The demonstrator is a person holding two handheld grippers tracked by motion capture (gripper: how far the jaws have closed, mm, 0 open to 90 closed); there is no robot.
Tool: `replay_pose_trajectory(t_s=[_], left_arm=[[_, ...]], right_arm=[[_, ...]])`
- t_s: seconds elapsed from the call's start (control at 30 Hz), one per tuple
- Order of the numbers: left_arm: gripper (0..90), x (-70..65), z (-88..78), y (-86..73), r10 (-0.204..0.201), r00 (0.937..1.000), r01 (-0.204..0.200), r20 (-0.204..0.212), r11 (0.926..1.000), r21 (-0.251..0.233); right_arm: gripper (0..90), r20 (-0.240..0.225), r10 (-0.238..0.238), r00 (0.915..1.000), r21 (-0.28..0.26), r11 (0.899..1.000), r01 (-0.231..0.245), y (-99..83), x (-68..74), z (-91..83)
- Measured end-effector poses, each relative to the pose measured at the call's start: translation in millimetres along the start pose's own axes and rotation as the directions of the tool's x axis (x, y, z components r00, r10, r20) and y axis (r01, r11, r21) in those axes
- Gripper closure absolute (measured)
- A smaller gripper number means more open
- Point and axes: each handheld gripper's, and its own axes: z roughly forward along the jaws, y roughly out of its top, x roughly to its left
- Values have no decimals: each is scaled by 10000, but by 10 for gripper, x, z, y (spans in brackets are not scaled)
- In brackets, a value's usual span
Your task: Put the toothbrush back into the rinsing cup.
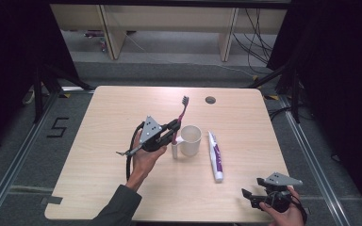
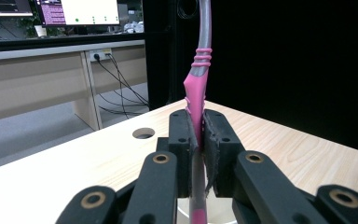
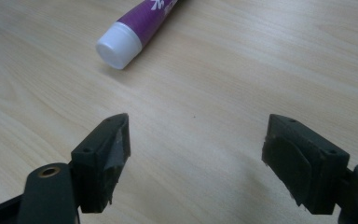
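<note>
Pale wood-grain desk carries a smooth white mug beside a glossy purple-and-white tube, while my left tongs clamp a ribbed pink-and-grey toothbrush upright just beside the mug, and my right tongs rest near the desk's near edge, jaws spread wide.

From my seat the bench reads as pale wood-grain laminate, smooth with a soft matt sheen. The toothbrush has a pink rubbery grip, ribbed, on a grey glossy plastic neck. My left gripper is matt black plastic with brass-coloured pivot bushings; its jaws carry worn, rough dark pads. The tube looks like glossy purple plastic with a smooth white cap. The cup is white and smooth.
</note>
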Motion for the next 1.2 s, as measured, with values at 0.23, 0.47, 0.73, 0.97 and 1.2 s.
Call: replay_pose_trajectory(t_s=[0.23, 0.47, 0.73, 0.97, 1.2], left_arm=[[819, 3, -6, -78, 3, 9999, -3, 108, 10000, 12], [818, 3, -40, -142, 142, 9997, -147, 194, 9996, 248], [818, 14, -100, -211, 292, 9988, -312, 391, 9982, 512], [814, -8, -117, -249, 367, 9978, -408, 553, 9963, 753], [809, -31, -128, -270, 532, 9967, -601, 617, 9915, 1156]], right_arm=[[238, 52, -57, 10000, 78, 10000, 57, 0, -1, 2], [237, -95, 27, 10000, 166, 9999, -25, 0, 7, -2], [238, 1, -222, 9998, 87, 9997, 222, 0, 1, 4], [238, 15, -219, 9998, 86, 9997, 219, 1, 0, 2], [238, 10, -217, 9998, 88, 9997, 217, 0, 1, 2]])
